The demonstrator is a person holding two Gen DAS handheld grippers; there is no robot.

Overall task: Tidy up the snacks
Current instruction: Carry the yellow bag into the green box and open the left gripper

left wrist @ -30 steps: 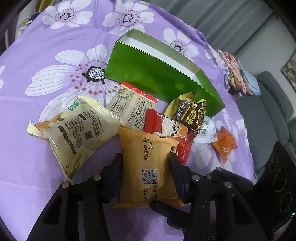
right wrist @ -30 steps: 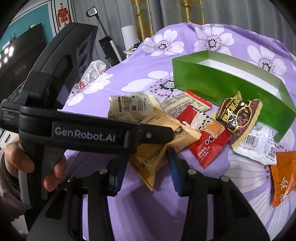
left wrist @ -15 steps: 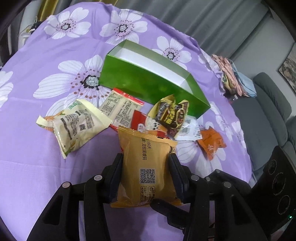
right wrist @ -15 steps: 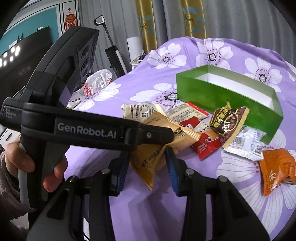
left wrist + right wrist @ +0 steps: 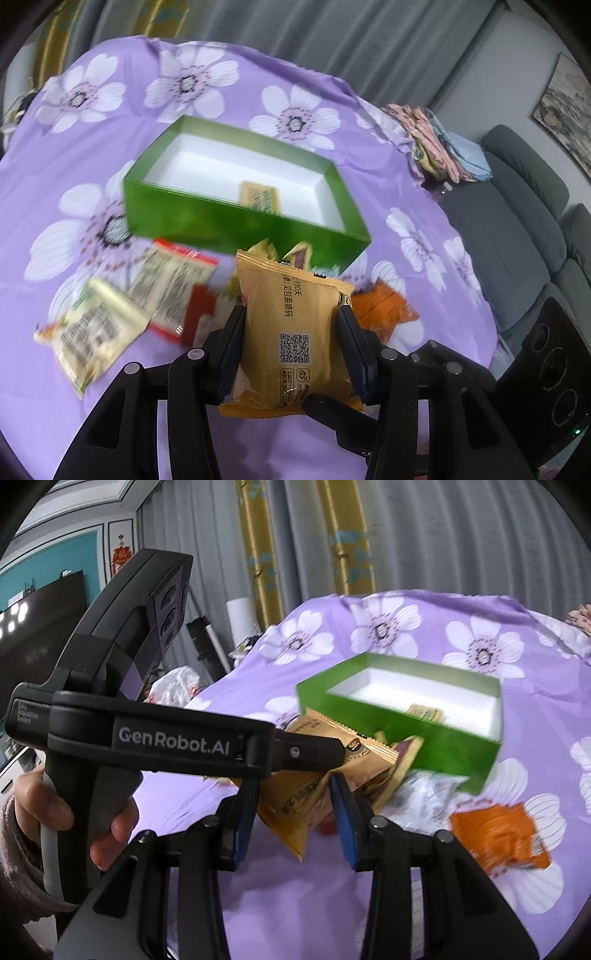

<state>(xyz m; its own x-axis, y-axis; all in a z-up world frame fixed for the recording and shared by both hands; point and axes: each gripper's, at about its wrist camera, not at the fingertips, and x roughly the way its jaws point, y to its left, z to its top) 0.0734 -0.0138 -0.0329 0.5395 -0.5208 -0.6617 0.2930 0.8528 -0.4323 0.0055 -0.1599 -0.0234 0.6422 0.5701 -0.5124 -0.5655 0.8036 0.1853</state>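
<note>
My left gripper (image 5: 291, 332) is shut on a tan snack packet (image 5: 295, 328) and holds it high above the table, short of the open green box (image 5: 236, 221). One small packet (image 5: 258, 197) lies inside the box. The held packet also shows in the right wrist view (image 5: 314, 771), gripped by the left gripper (image 5: 325, 753). My right gripper (image 5: 293, 812) is open and empty, just behind that packet. Loose snacks lie before the box: a pale yellow packet (image 5: 92, 328), a red-edged packet (image 5: 173, 284) and an orange packet (image 5: 380, 310).
The round table wears a purple flowered cloth (image 5: 184, 81). A grey sofa (image 5: 517, 229) stands to the right with a pile of clothes (image 5: 439, 144). A white plastic bag (image 5: 173, 686) and a dark TV (image 5: 40, 602) are beyond the table's left edge.
My left gripper has risen and moved toward the green box with the tan packet. The box's inside and the packet in it now show. The right gripper rose alongside.
</note>
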